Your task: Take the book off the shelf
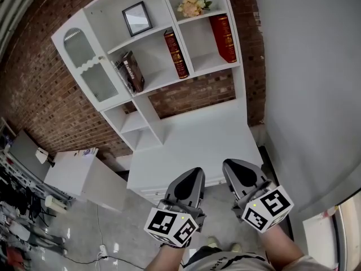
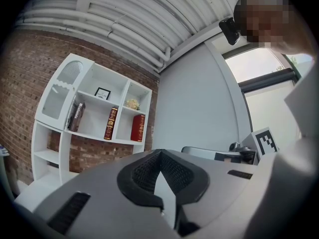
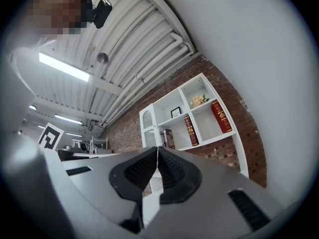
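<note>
A white shelf unit [image 1: 148, 82] stands against the brick wall. A dark book [image 1: 131, 72] leans in its left compartment, a brown-red book [image 1: 176, 54] stands upright in the middle, and a red book [image 1: 224, 38] leans at the right. The same books show in the left gripper view as the brown-red book [image 2: 110, 123] and the red book [image 2: 138, 128]. In the right gripper view they are the brown-red book [image 3: 190, 130] and the red book [image 3: 221, 116]. My left gripper [image 1: 194, 171] [image 2: 160, 152] and right gripper [image 1: 232, 164] [image 3: 157, 148] are both shut, hold nothing, and are well short of the shelf.
A picture frame [image 1: 137, 18] and flowers [image 1: 193, 5] sit on the top shelves. A glass cabinet door [image 1: 90, 66] is at the unit's left, and a white counter [image 1: 192, 143] lies below the shelves. A grey wall [image 1: 307, 95] runs along the right. A white table [image 1: 70, 171] stands at the left.
</note>
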{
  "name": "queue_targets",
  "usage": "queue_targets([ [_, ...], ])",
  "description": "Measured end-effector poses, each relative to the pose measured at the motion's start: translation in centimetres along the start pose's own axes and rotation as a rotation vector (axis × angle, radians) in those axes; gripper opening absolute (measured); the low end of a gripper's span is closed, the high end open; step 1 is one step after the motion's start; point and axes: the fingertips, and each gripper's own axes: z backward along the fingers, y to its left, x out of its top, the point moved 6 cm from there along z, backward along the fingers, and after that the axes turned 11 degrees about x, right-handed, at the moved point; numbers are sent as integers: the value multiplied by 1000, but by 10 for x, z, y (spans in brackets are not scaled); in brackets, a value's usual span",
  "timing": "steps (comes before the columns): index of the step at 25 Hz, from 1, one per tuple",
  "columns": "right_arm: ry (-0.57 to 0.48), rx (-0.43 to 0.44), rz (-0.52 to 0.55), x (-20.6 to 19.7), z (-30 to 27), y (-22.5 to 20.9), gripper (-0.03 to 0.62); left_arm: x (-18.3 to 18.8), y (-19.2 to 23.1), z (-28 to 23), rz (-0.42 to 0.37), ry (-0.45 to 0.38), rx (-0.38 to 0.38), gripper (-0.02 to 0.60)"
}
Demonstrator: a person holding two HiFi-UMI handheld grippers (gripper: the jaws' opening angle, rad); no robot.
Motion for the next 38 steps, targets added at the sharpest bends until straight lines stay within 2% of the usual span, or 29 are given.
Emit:
queue_targets([
  [8, 21, 7, 3, -5, -13, -4, 18, -3, 12, -7, 15, -7, 4, 12],
  [15, 44, 2, 11, -18, -45, -17, 18, -11, 46, -29, 47, -3, 8, 12],
  [22, 54, -19, 15, -31, -97, -43, 18, -15, 93, -71, 65, 4, -15, 12],
  [31, 81, -53, 53, -51, -194, -84, 19, -7, 174, -139, 80, 8, -53, 12],
  [38, 84, -114, 107, -61, -253, -115, 18, -4, 225, -185, 81, 6, -84, 12],
])
